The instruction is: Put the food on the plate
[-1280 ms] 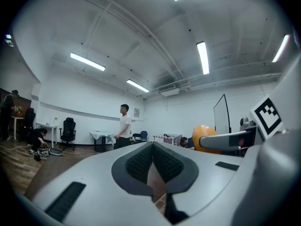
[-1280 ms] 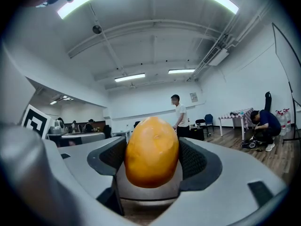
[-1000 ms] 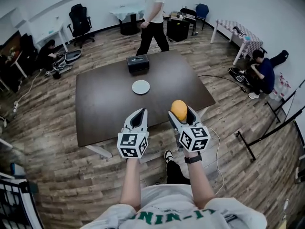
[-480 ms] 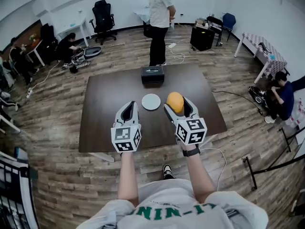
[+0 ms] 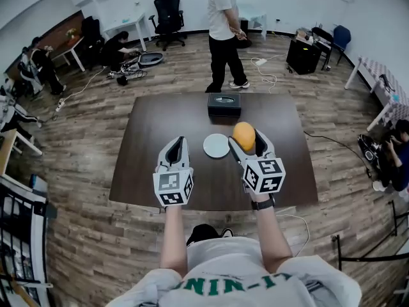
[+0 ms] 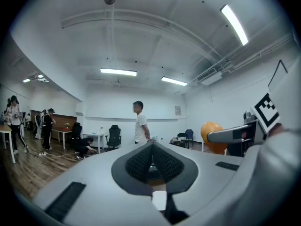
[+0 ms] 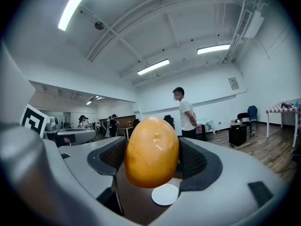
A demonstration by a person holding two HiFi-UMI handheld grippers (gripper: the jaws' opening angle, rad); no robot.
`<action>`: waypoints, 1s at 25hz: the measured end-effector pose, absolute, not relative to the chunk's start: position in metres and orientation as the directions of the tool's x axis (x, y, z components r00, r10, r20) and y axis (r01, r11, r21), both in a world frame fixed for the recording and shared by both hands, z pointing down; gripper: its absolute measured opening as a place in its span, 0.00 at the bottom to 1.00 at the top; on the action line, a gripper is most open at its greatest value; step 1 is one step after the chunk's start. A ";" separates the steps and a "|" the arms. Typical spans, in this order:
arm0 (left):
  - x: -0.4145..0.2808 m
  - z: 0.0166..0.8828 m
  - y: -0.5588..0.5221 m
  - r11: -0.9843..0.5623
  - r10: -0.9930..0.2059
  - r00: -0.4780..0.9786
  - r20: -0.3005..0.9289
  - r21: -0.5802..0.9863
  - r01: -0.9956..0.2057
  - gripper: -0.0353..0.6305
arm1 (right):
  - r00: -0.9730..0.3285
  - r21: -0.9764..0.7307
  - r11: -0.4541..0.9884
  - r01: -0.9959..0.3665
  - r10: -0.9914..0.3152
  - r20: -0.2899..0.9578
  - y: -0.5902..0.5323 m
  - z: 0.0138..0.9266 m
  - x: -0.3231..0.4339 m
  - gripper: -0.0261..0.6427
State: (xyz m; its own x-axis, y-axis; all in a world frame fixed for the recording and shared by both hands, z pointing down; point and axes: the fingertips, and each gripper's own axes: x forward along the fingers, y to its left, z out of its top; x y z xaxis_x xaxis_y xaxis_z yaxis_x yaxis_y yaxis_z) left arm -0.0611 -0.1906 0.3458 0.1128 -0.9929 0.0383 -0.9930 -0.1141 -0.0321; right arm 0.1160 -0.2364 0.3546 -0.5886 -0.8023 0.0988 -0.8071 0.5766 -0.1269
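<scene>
My right gripper (image 5: 245, 139) is shut on an orange egg-shaped food (image 5: 243, 135), held in the air over the dark table (image 5: 147, 165). The same food (image 7: 152, 151) fills the space between the right jaws, and it shows off to the right as food (image 6: 213, 136) in the left gripper view. A small white plate (image 5: 216, 146) lies on the table just left of the held food; the plate (image 7: 165, 194) shows below the food, and as plate (image 6: 159, 200) below the left jaws. My left gripper (image 5: 178, 149) hangs left of the plate with its jaws together and nothing between them.
A black box (image 5: 224, 105) sits on the table's far side behind the plate. A person (image 5: 225, 34) stands beyond the table. Office chairs, side tables and seated people ring the room on the wooden floor.
Both grippers have come forward over the table, and the held food now hangs right beside the plate. The standing person has walked rightward behind the table.
</scene>
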 end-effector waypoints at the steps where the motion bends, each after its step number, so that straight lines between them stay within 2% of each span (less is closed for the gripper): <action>1: -0.063 0.349 -0.194 -0.110 -0.993 0.108 0.049 -0.035 -0.993 0.07 | -0.596 -0.132 0.583 -0.802 -0.796 0.104 -0.243 0.356 0.114 0.57; 6: -0.078 0.366 -0.218 -0.086 -0.993 0.084 0.079 -0.019 -0.996 0.07 | -0.627 -0.135 0.613 -0.779 -0.767 0.137 -0.270 0.377 0.092 0.57; 25: -0.112 0.448 -0.350 -0.208 -0.951 0.209 0.226 0.030 -0.978 0.07 | -0.602 -0.214 0.563 -0.798 -0.744 0.289 -0.388 0.462 0.029 0.57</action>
State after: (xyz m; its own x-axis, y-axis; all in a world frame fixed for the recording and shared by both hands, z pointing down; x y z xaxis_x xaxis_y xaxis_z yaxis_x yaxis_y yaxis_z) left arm -0.1123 -0.3496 0.4480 0.2090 -0.9514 0.2260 -0.9777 -0.2077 0.0301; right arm 0.0287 -0.3880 0.4621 -0.6025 -0.7439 0.2893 -0.7981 0.5631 -0.2143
